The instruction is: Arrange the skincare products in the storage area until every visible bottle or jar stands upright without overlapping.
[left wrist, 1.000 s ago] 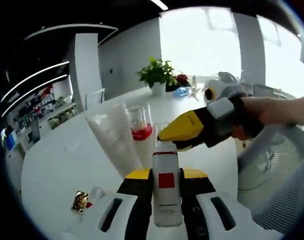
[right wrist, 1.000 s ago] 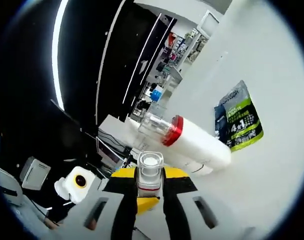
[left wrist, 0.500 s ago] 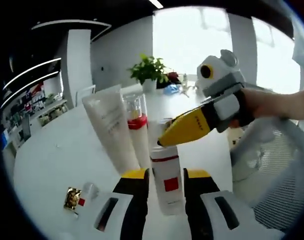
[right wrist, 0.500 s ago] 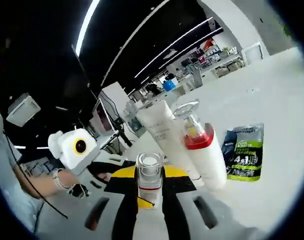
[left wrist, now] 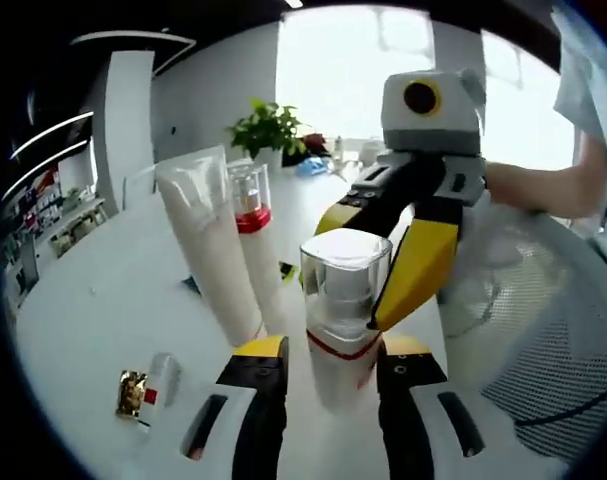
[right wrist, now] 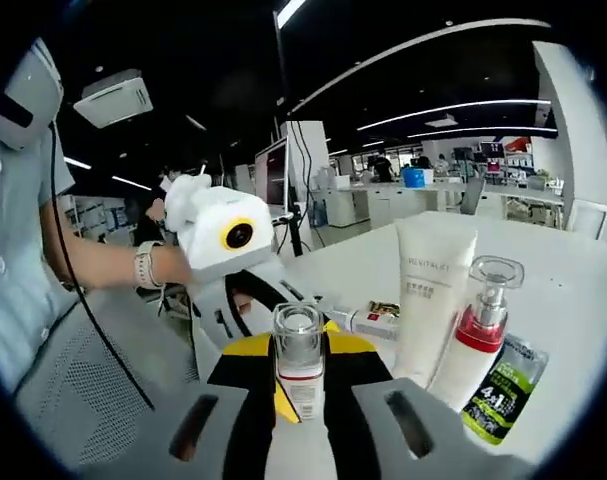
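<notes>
A white bottle (left wrist: 339,372) with a red band and a clear cap stands between the two grippers. My right gripper (left wrist: 351,275) comes in from the right in the left gripper view, its yellow jaws shut on the bottle's cap end. My left gripper (left wrist: 333,348) is open, its jaws standing a little off the bottle's base on both sides. In the right gripper view the same bottle (right wrist: 301,390) sits clamped in my right gripper (right wrist: 301,345), with the left gripper (right wrist: 248,305) just behind it. A white tube (left wrist: 208,240) and a red-banded pump bottle (left wrist: 251,215) stand upright side by side.
The white table (left wrist: 83,300) carries a small gold sachet (left wrist: 131,393), and a green-black sachet (right wrist: 503,395) lies by the tube (right wrist: 431,290) and pump bottle (right wrist: 478,330). A potted plant (left wrist: 268,130) stands far back. A mesh chair (left wrist: 543,350) is at the right.
The left gripper's jaws have spread apart from the bottle. The right gripper has swung round with the bottle, turning it from lying sideways to upright, cap nearer the left camera.
</notes>
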### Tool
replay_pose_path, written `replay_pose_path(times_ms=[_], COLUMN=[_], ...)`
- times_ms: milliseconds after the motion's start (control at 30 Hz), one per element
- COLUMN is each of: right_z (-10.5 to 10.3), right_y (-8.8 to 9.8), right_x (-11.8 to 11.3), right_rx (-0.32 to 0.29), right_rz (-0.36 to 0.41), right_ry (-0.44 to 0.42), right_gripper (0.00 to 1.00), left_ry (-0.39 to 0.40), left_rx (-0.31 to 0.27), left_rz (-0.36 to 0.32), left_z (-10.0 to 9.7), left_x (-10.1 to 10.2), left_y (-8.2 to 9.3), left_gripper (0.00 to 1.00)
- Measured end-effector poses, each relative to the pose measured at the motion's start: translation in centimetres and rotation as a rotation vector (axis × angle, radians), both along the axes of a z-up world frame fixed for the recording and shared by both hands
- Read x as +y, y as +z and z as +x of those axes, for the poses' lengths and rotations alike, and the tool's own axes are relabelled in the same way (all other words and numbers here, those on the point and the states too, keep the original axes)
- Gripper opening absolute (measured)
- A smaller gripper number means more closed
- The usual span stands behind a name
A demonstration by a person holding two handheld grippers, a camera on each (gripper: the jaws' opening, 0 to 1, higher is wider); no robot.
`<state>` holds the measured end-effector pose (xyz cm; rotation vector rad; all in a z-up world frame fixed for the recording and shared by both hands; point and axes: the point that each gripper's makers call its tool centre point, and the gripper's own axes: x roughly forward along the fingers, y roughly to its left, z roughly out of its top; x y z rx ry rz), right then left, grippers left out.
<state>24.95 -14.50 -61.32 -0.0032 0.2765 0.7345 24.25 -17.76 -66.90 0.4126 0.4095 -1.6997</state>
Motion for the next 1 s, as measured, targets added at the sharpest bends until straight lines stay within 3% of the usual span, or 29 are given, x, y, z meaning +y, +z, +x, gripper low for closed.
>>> replay_pose_path(times_ms=[133, 333, 500, 667, 933, 1000], right_z=[0.0, 0.4, 1.2, 1.7, 2.2, 2.2], right_y=[-0.4, -0.5, -0.2, -0.3, -0.1, -0.1], right_x=[-0.2, -0.6, -1.5, -2.5, -3.3, -3.3], right_rx=[-0.011, -0.004, -0.003, -0.013, -0.031, -0.034], right_rz=[-0.042, -0.034, 0.011, -0.033, -0.051, -0.056], right_ry=[0.012, -0.008, -0.095, -0.171, -0.236, -0.234], right_gripper=[0.16, 0.17, 0.18, 0.21, 0.25, 0.22], left_ry=[-0.03, -0.005, 0.08, 0.193, 0.27, 0.28], left_rx=[-0.007, -0.002, 0.012, 0.053, 0.012, 0.01], left_rz=[0.012, 0.018, 0.001, 0.01, 0.024, 0.037], left_z=[-0.6, -0.6, 0.3, 0.5, 1.1, 1.1], left_x=[-0.1, -0.4, -1.1, -2.2, -2.9, -2.9], left_y=[-0.6, -0.7, -0.4, -0.6, -1.2, -1.7], left_gripper=[0.23, 0.22, 0.21, 0.21, 0.21, 0.21])
